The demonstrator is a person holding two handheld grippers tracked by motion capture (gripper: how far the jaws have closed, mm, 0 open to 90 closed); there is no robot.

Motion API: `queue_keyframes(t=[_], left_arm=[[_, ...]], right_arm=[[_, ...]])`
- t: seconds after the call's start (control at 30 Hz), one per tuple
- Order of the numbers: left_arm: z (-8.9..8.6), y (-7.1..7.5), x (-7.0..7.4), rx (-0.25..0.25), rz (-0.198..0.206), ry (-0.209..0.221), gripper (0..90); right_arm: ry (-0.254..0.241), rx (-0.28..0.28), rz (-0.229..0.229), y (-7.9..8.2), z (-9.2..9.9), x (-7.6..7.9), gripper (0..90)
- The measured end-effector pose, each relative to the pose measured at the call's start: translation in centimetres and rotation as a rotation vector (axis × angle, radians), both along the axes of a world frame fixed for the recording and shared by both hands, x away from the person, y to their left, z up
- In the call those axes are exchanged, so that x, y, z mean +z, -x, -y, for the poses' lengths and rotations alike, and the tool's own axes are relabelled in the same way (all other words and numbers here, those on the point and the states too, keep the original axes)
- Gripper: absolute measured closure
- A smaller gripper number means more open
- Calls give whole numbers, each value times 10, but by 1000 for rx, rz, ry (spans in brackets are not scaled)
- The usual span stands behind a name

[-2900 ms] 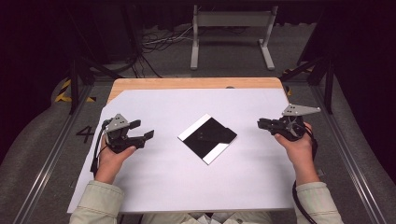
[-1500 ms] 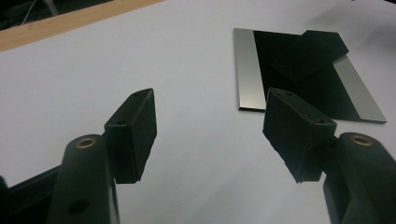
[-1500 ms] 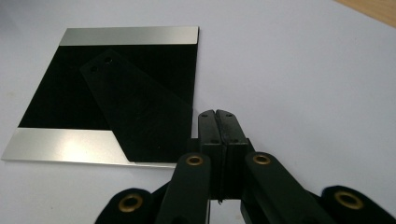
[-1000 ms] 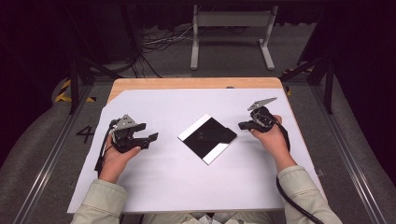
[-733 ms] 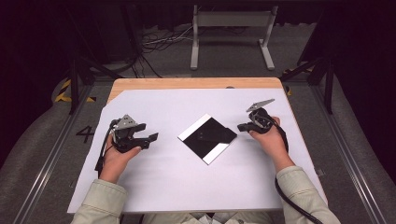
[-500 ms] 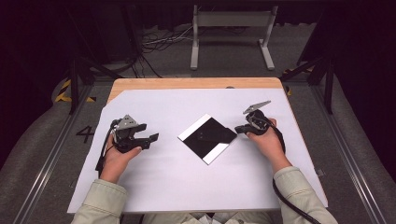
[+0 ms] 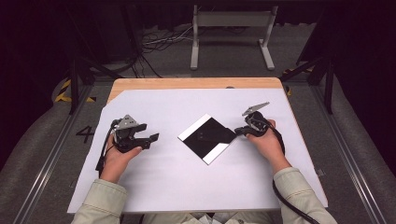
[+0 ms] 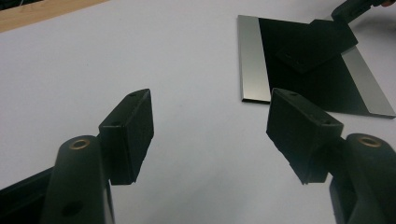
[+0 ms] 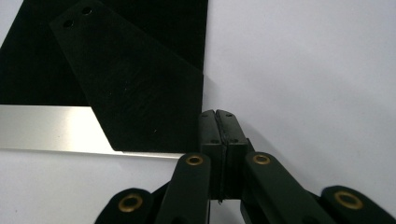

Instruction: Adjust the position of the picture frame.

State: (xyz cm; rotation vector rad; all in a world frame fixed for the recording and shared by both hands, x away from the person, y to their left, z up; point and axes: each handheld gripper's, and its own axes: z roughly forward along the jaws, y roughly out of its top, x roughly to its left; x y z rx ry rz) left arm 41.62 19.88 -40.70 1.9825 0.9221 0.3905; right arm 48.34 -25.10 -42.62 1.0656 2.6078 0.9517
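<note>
A square glossy black plate (image 7: 208, 138) with a silvery strip along two opposite edges lies cornerwise mid-table on the white sheet (image 7: 187, 186). My right gripper (image 7: 238, 131) is shut with nothing seen between its jaws. Its tips rest on the sheet right beside the plate's right corner. In the right gripper view the pressed-together tips (image 9: 217, 114) stand just off the plate's (image 9: 163, 23) edge. A dark three-cornered shape with two holes on the gloss looks like a reflection. My left gripper (image 7: 152, 138) is open and empty, a hand's width left of the plate (image 8: 327, 88).
The table's wooden back edge (image 7: 196, 83) shows beyond the white sheet. A metal stand (image 7: 231, 28) and cables (image 7: 159, 44) lie on the floor behind the table. The right gripper (image 8: 350, 7) reaches into the top corner of the left gripper view.
The right gripper has come in from the table's right side to the plate's right corner, creeping left over the last second. The left gripper has kept still, and the plate has not moved.
</note>
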Motion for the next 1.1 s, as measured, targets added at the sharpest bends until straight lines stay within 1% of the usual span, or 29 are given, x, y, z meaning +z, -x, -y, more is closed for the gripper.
queue_keyframes(t=[0.07, 0.1, 0.17, 0.27, 0.33, 0.37, 0.47, 0.53, 0.63, 0.8, 0.87, 0.93, 1.0, 1.07, 1.1], left_arm=[[0, 0, 0, 1, -1, 4, 324], [0, 0, -1, -1, -7, 16, 324], [-1, -1, -1, 3, -13, 24, 323], [-1, -1, -1, -1, -16, 27, 323], [-1, -1, -1, 1, -17, 28, 323], [-1, -2, -1, 1, -17, 29, 324], [0, -2, -2, 1, -9, 22, 324], [0, -2, -2, 3, -12, 24, 325], [0, -2, -2, 5, -8, 21, 332], [0, -1, -1, 14, -11, 22, 340], [-1, -2, -1, 26, 1, 4, 356], [-2, -2, -1, 46, 0, 0, 391], [-3, -1, -2, 61, -10, -2, 428], [-5, -2, -2, 69, -6, -10, 470], [-5, -2, -2, 69, -6, -10, 502]], right_arm=[[0, 1, -3, 1, 1, -1, 900], [-1, 1, -5, 1, 2, -1, 900], [-3, 1, -5, 3, 2, -2, 900], [-3, 5, -1, 4, 3, -2, 900], [-8, 8, -7, 4, 3, -2, 900], [0, 26, -9, 5, 1, -2, 900], [4, 40, -9, 6, -1, -1, 900], [4, 47, -10, 7, -2, -1, 900], [11, 75, -14, 12, -7, -1, 900], [16, 104, -17, 16, -13, -1, 900], [20, 116, -18, 17, -15, 0, 900], [20, 132, -19, 20, -19, 0, 900], [18, 144, -20, 22, -22, 1, 900], [21, 163, -16, 24, -26, 1, 900], [21, 163, -16, 24, -26, 1, 900]])
